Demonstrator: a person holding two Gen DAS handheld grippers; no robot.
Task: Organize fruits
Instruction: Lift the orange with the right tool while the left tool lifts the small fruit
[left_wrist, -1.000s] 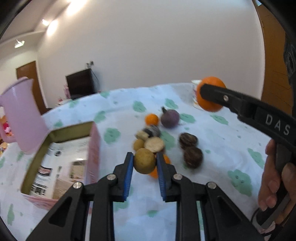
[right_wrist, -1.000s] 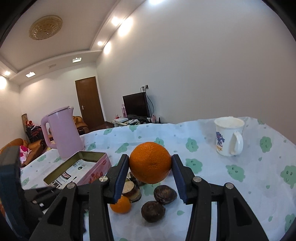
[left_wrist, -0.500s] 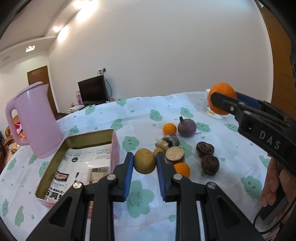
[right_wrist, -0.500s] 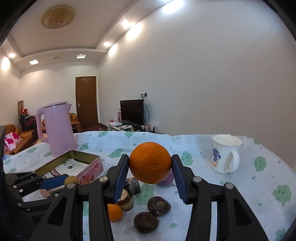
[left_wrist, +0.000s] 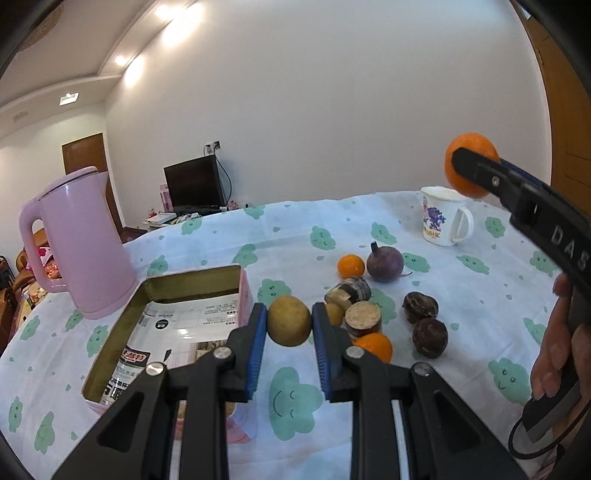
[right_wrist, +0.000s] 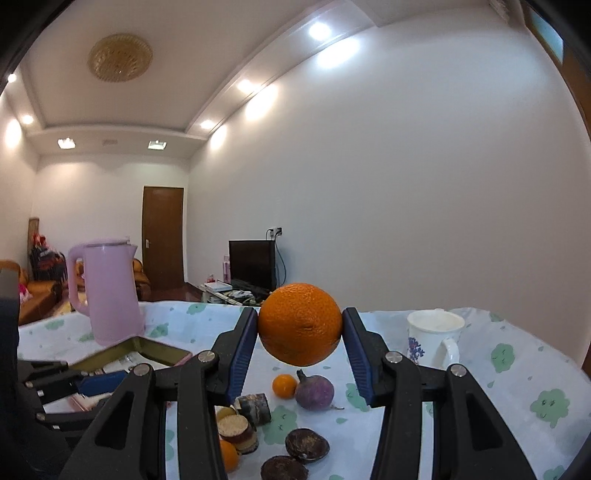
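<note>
White-walled room with ceiling spotlights; the surface (left_wrist: 229, 236) wears a pale cloth printed with green clouds.

Left gripper (left_wrist: 289, 325): blue-padded jaws closed on a small yellow-brown fruit (left_wrist: 289, 320), lifted clear of the cloth, just beside the right rim of an open pink tin (left_wrist: 192, 280). Tin lies toward the left side of the surface; printed packets show inside it.

Right gripper (right_wrist: 300, 332): jaws partly open, clamped on a large orange (right_wrist: 300, 324) on both sides, held high above the fruit pile. In the left wrist view the same orange sits at upper right, above the mug, with a person's hand (left_wrist: 554, 347) on the gripper's handle at the right edge.

Loose fruit mid-surface, right of the tin:
- small orange (left_wrist: 351, 266) touching or just beside a purple round fruit with a stem (left_wrist: 385, 259), the farthest of the group
- two dark brown wrinkled fruits (left_wrist: 424, 325), close together
- cut brown pieces (left_wrist: 362, 317), stacked, pale cut faces showing
- another small orange (left_wrist: 373, 345) nearest the left gripper, partly hidden by its jaw

Pink kettle (left_wrist: 81, 243) stands beyond the tin, near the far left edge. White mug with a blue print (left_wrist: 441, 218) stands near the far right edge, well apart from the fruit.

Background: black TV, brown door.
</note>
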